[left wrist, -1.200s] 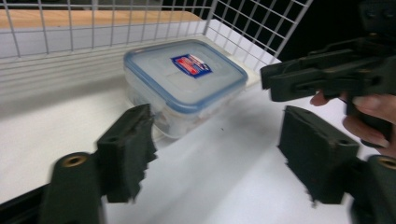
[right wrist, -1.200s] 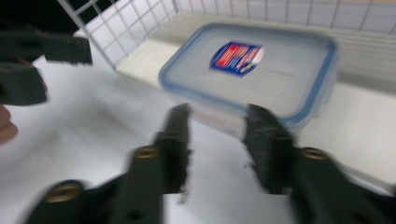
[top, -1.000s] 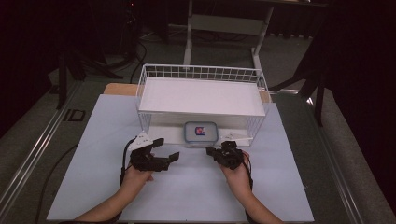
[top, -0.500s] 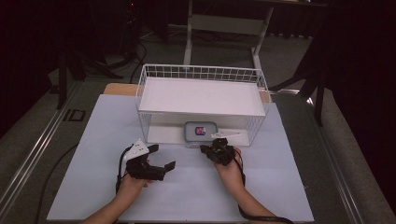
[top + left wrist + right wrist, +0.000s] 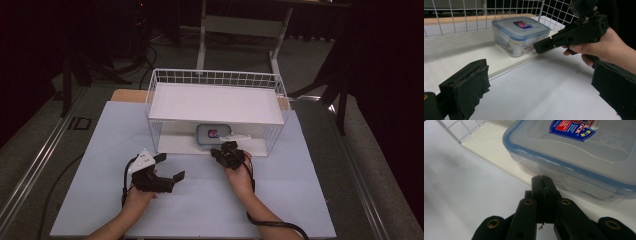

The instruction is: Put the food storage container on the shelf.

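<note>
A clear plastic box with a blue-rimmed lid (image 5: pixel 210 136) sits on the lower white shelf of a white wire basket (image 5: pixel 215 79), near the shelf's front edge. The basket stands toward the far edge of the desk (image 5: pixel 100 130), about midway between its left and right edges, and a second white shelf lies across its upper part. A red and blue label marks the lid of the box.

The right tongs (image 5: pixel 226 150) are pressed together with nothing between them. In the right gripper view their tips (image 5: pixel 541 180) point at the side wall of the box, just below the lid's rim, very close to it; whether they touch it cannot be told. The hand holding them lies on the desk just in front of the basket.

The left tongs (image 5: pixel 169 167) have just been opening and now stand spread wide and empty. They are over the white desk surface, nearer the desk's near edge and to the left of the right hand, well apart from the box.
</note>
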